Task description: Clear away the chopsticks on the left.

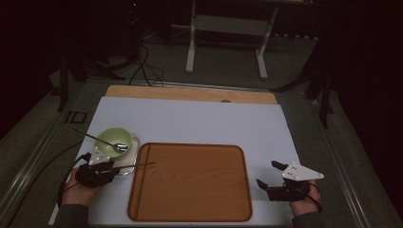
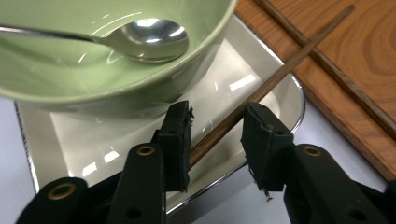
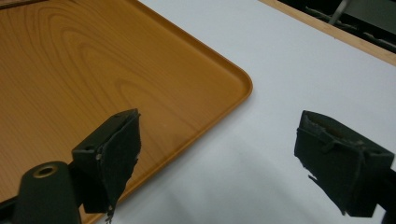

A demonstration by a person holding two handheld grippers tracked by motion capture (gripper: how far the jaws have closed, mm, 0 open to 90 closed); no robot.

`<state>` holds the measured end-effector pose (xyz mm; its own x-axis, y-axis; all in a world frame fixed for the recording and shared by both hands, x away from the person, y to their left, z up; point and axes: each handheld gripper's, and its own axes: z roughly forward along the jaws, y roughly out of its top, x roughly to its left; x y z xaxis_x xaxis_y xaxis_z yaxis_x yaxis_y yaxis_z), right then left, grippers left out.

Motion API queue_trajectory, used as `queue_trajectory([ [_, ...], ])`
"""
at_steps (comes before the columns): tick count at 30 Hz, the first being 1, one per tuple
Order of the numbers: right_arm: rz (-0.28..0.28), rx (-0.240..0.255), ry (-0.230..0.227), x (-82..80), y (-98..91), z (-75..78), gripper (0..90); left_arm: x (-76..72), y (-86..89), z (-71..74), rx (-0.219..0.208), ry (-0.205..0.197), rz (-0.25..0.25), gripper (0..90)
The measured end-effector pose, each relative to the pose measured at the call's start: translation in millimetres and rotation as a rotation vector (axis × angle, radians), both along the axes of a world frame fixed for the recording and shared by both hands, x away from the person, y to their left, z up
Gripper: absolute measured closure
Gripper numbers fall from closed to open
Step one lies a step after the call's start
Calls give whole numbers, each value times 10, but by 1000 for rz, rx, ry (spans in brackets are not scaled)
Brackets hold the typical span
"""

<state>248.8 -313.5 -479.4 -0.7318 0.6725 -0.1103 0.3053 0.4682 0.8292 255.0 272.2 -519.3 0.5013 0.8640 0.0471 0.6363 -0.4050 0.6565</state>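
A dark wooden chopstick (image 2: 289, 63) lies slanted, one end in a shallow metal tray (image 2: 233, 70) and the other on the wooden tray (image 2: 355, 42). My left gripper (image 2: 217, 116) straddles the chopstick's lower end with its jaws apart, and the stick crosses the gap at an angle without being pinched. In the high view the left gripper (image 1: 111, 168) sits at the metal tray's (image 1: 129, 167) near edge, the chopstick (image 1: 135, 166) pointing right. A green bowl (image 1: 116, 138) holding a metal spoon (image 2: 149, 39) rests on the metal tray. My right gripper (image 1: 267, 173) hovers wide open, holding nothing, right of the wooden tray (image 1: 190, 183).
A second chopstick (image 2: 345, 84) lies along the wooden tray's left side. Everything sits on a white mat (image 3: 289, 60) over a wooden table top. In the right gripper view the wooden tray's corner (image 3: 93, 60) lies left of the gripper (image 3: 219, 126). A white stand (image 1: 228, 28) is on the floor beyond.
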Motion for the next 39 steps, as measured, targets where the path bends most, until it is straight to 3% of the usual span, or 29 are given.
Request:
queue_trajectory([
  [14, 2, -3, 2, 3, 5, -4, 144, 47, -244, 35, 86, 13, -59, 794],
  [28, 4, -3, 4, 6, 8, -7, 144, 101, -347, 60, 99, 67, -18, 839],
  [33, 4, -2, 6, 7, 7, -9, 144, 117, -402, 54, 150, 86, 3, 830],
  [39, 4, -2, 5, 5, 4, -6, 144, 117, -415, 72, 159, 97, 7, 841],
])
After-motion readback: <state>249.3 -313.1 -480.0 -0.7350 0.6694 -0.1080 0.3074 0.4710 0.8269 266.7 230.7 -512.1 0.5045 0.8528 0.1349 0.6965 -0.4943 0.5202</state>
